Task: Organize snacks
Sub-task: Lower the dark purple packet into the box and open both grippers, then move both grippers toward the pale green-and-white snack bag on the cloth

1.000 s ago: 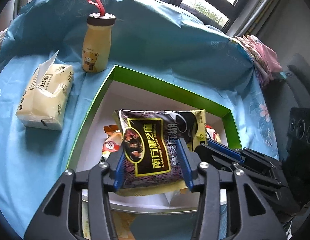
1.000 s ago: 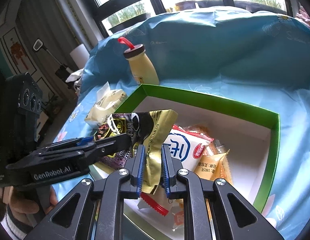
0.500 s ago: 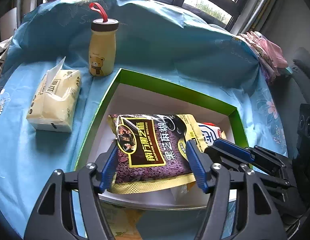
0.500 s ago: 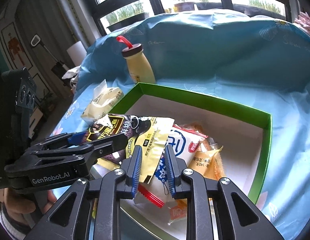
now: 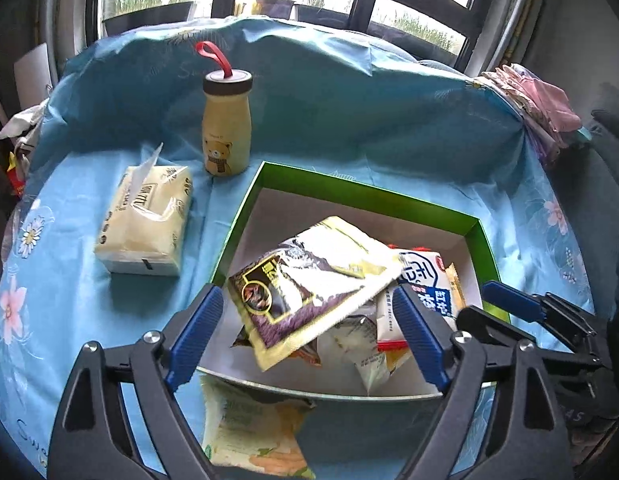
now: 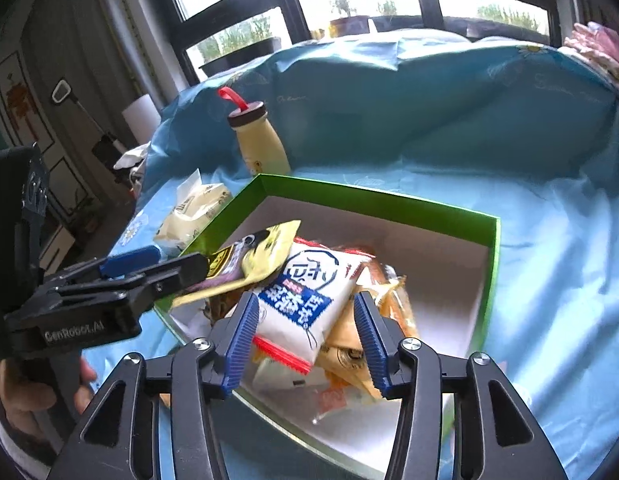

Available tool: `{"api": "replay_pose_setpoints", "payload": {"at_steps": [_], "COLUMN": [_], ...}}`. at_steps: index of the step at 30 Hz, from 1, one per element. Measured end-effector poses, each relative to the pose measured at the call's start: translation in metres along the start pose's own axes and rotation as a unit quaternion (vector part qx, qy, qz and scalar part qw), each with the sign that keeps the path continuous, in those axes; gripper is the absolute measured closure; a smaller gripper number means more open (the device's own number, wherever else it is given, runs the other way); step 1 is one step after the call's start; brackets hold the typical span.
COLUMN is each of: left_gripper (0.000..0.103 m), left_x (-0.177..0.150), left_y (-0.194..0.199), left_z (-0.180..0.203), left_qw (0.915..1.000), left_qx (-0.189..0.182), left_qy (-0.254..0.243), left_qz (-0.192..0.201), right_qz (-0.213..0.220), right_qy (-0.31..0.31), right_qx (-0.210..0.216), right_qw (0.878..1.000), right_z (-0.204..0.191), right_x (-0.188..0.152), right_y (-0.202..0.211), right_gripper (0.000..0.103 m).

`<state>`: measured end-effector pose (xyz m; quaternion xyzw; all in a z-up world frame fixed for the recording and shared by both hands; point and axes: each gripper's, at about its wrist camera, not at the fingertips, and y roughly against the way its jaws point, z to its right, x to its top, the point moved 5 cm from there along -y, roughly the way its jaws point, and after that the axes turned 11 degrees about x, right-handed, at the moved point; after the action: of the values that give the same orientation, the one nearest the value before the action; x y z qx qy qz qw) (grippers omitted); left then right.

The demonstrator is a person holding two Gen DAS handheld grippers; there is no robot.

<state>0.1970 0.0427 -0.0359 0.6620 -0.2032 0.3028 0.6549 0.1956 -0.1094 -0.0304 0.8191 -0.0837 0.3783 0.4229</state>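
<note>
A second ago both claws were clamped on the black sesame packet (image 5: 309,288), the left across its width and the right pinching its gold edge; now both have let go, their jaws having just been opening, and the packet lies tilted on top of the other snacks in the green box (image 5: 365,196). Its gold back flap has folded over, so less of the dark print shows than before.

Left to right across the blue tablecloth (image 5: 61,280): the tissue pack (image 5: 145,220) sits toward the cloth's left side, the yellow bear bottle (image 5: 226,128) stands upright just beyond the box's far left corner, and the box takes up the middle. A pale packet (image 5: 249,432) lies on the cloth against the box's near wall, partly hidden by the left claw's frame, and its print is too blurred to read. Under the sesame packet the pile is hard to sort out: a white and blue packet (image 6: 305,300) is plain, with orange wrappers (image 6: 389,308) beside it, and the rest is covered. Pink cloth (image 5: 541,108) hangs at the tablecloth's far right edge.

The left gripper (image 5: 305,336) stands wide apart, its blue pads clear of the sesame packet on either side, touching nothing. The right gripper (image 6: 309,340) is parted about halfway over the white and blue packet, with a gap at each pad. In the right wrist view a hand (image 6: 21,392) grips the left tool's handle, cut off by the frame's edge
</note>
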Motion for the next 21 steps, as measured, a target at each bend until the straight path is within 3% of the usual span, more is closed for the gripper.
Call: {"api": "replay_pose_setpoints", "payload": {"at_steps": [8, 10, 11, 21], "left_gripper": [0.015, 0.009, 0.000, 0.001], "left_x": [-0.012, -0.017, -0.019, -0.059], "left_y": [0.022, 0.027, 0.029, 0.045], "left_z": [-0.012, -0.017, -0.021, -0.061], "left_qw": [0.9999, 0.9999, 0.9998, 0.9984], "left_qx": [-0.005, -0.004, -0.002, 0.010], "left_qy": [0.012, 0.016, 0.019, 0.054], "left_qz": [0.002, 0.001, 0.001, -0.008], "right_qz": [0.016, 0.016, 0.014, -0.016], "right_qy": [0.029, 0.032, 0.034, 0.039], "right_qx": [0.006, 0.010, 0.013, 0.044], "right_qw": [0.999, 0.999, 0.999, 0.998], "right_z": [-0.024, -0.030, -0.033, -0.054], "right_x": [-0.015, -0.019, -0.022, -0.055], "right_y": [0.030, 0.033, 0.035, 0.029], "right_gripper": [0.041, 0.040, 0.040, 0.040]}}
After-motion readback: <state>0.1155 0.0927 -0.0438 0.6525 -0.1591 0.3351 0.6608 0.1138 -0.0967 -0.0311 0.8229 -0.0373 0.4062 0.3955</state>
